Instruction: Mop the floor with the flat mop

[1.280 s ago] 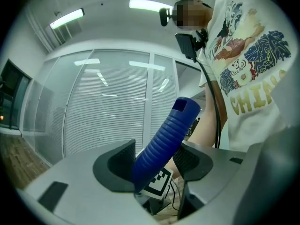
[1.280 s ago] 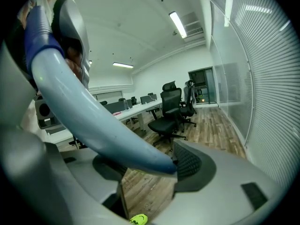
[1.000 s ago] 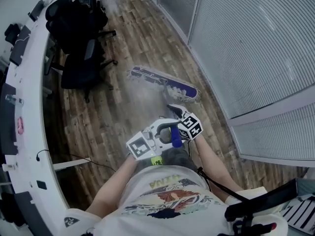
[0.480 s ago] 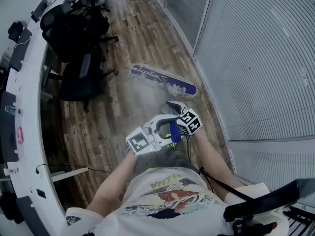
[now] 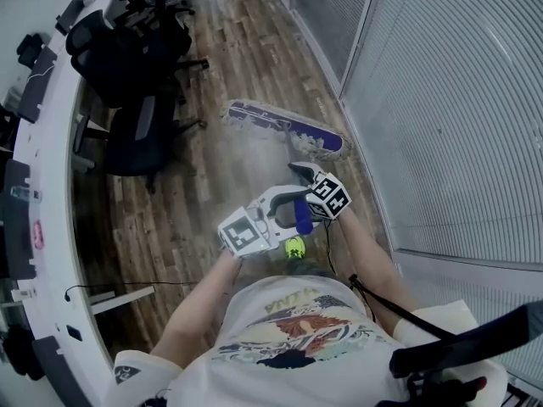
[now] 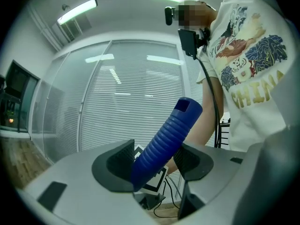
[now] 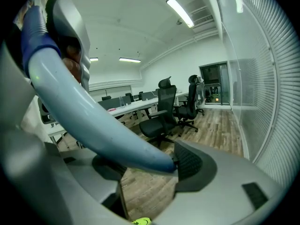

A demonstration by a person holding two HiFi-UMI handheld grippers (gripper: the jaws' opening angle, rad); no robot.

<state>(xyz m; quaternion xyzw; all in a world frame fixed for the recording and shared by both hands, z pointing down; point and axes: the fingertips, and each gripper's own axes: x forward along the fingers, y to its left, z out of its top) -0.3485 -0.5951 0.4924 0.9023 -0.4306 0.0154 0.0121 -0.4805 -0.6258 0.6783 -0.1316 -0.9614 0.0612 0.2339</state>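
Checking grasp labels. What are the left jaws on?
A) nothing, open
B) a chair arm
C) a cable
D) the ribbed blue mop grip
D: the left gripper has its jaws shut on the ribbed blue grip, which sticks up between them.

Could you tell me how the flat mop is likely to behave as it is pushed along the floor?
The wide mop head lies flat on the wood floor, so it should probably slide rather than tip. The ribbed blue grip in the left claw looks unlikely to slip. The smooth pole in the right claw might twist.
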